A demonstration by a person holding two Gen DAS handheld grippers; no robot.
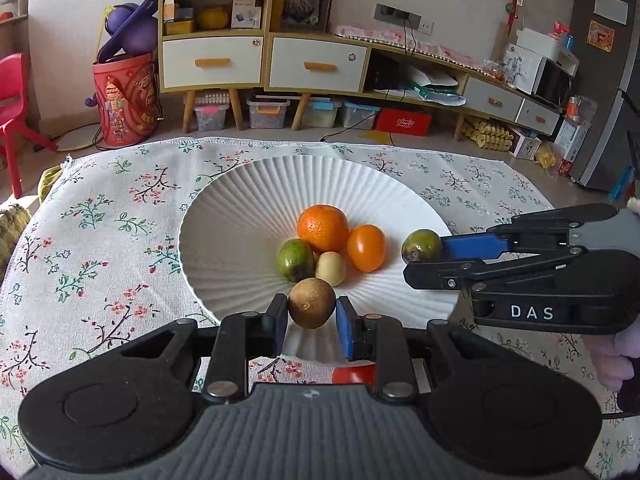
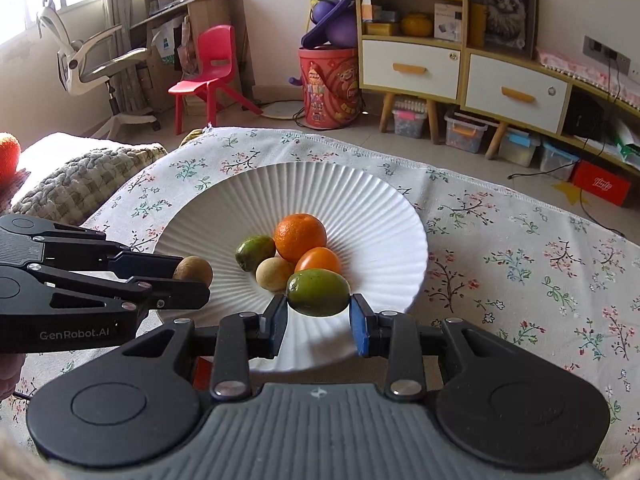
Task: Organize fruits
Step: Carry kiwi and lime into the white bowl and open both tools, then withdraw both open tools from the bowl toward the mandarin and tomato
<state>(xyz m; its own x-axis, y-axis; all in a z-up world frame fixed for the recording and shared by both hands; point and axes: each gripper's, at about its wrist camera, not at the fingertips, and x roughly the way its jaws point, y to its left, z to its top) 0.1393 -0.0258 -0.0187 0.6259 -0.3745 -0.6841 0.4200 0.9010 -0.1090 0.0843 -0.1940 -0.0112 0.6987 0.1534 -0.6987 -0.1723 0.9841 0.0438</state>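
Holding a brown kiwi (image 1: 312,303) clamped in our left tongs (image 1: 312,316), we hover it over the 6 o'clock rim of the white ribbed plate (image 1: 248,200). Our right tongs (image 2: 318,312) grip a green fruit (image 2: 318,293) over the same plate, toward 3 o'clock in the left view. In the plate's hollow 4 fruits touch: an orange (image 1: 322,228) at 12 o'clock, an orange tomato (image 1: 366,248) at 3, a green fruit at 9, a small pale kiwi (image 1: 331,268) at 6. The plate sits on our floral-clothed worktop (image 1: 100,220).
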